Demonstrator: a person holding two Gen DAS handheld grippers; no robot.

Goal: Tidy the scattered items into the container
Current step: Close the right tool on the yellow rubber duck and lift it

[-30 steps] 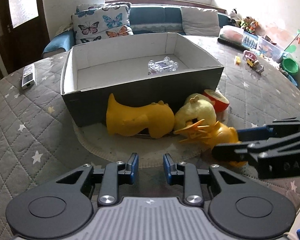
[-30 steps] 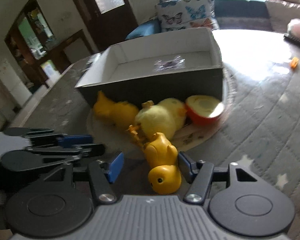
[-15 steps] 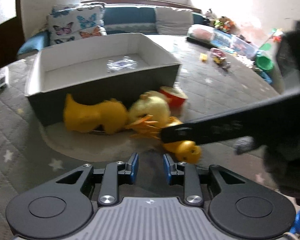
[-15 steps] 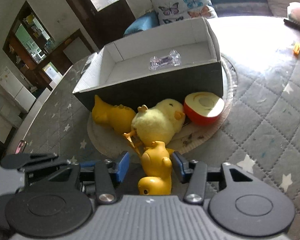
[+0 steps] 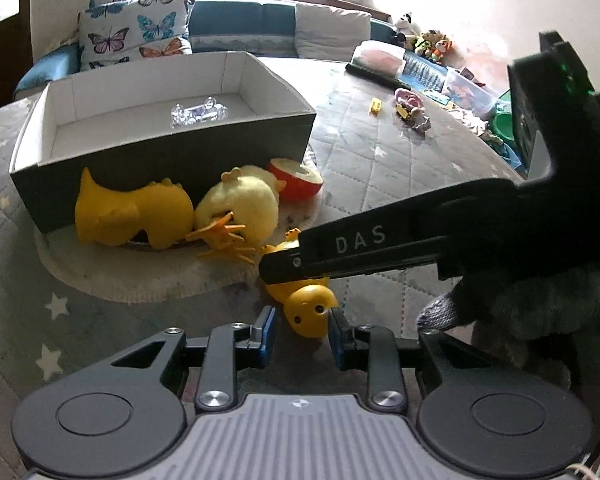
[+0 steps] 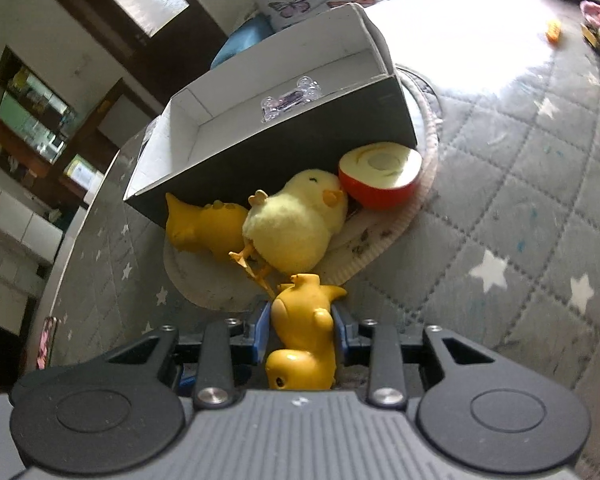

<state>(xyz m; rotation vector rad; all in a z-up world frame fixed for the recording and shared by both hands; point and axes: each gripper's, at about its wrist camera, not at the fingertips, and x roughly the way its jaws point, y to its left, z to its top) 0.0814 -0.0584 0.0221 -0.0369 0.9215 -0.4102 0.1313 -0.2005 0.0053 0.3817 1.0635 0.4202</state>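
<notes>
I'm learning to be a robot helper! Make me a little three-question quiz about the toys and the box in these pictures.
1. True or false: the right gripper has the small yellow duck between its jaws.
2. What already lies inside the box? A) the fluffy chick B) a clear plastic toy C) the red half apple
3. Fill in: the fluffy chick lies between the yellow dinosaur and the ____.

Key
1. True; the jaws are closing with the duck between them, pads at its sides.
2. B, the clear plastic toy.
3. The red half apple, which its beak touches.
</notes>
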